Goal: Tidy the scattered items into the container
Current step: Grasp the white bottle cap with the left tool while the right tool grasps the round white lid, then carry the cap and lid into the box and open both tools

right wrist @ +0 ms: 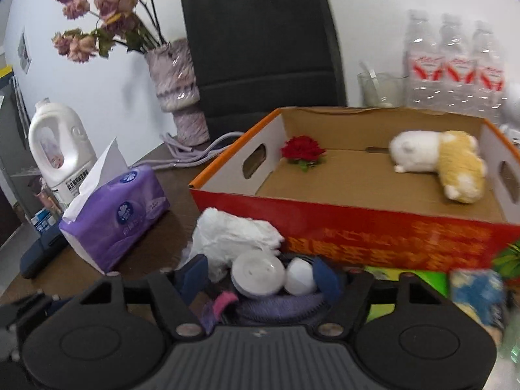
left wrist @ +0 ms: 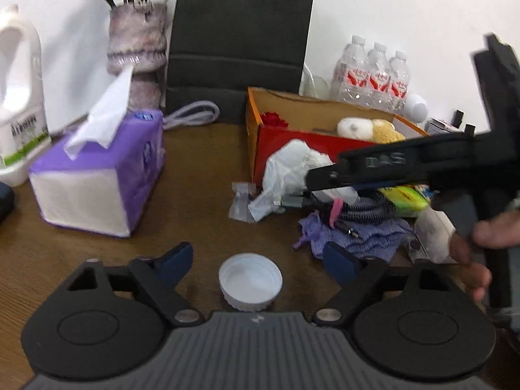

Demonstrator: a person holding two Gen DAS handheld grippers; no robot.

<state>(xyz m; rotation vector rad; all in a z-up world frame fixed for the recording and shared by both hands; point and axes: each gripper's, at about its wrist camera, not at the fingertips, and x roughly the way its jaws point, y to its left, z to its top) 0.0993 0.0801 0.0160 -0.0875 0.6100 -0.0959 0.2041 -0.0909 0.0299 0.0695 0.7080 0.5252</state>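
A white bottle cap point(left wrist: 250, 281) lies open side up on the brown table between the fingers of my left gripper point(left wrist: 258, 260). The gripper is open and neither pad touches the cap. Beyond it a scattered pile holds a crumpled white bag point(left wrist: 289, 169), a black cable point(left wrist: 367, 211) and a purple cloth point(left wrist: 357, 230). My right gripper point(right wrist: 260, 274) hovers over that pile with a white disc point(right wrist: 256, 276) and a small white ball point(right wrist: 300, 279) between its fingers. The right pad is against the ball and the left pad stands clear. The red cardboard box point(right wrist: 357, 224) behind holds a red flower point(right wrist: 304, 151) and a plush toy point(right wrist: 438, 162).
A purple tissue box point(left wrist: 97, 175) and a white detergent bottle point(left wrist: 19, 97) stand at the left. A vase point(left wrist: 136, 52), a black chair back point(left wrist: 237, 39) and water bottles point(left wrist: 373, 74) line the rear. A green packet point(left wrist: 403, 196) lies at the right, by a hand point(left wrist: 481, 243).
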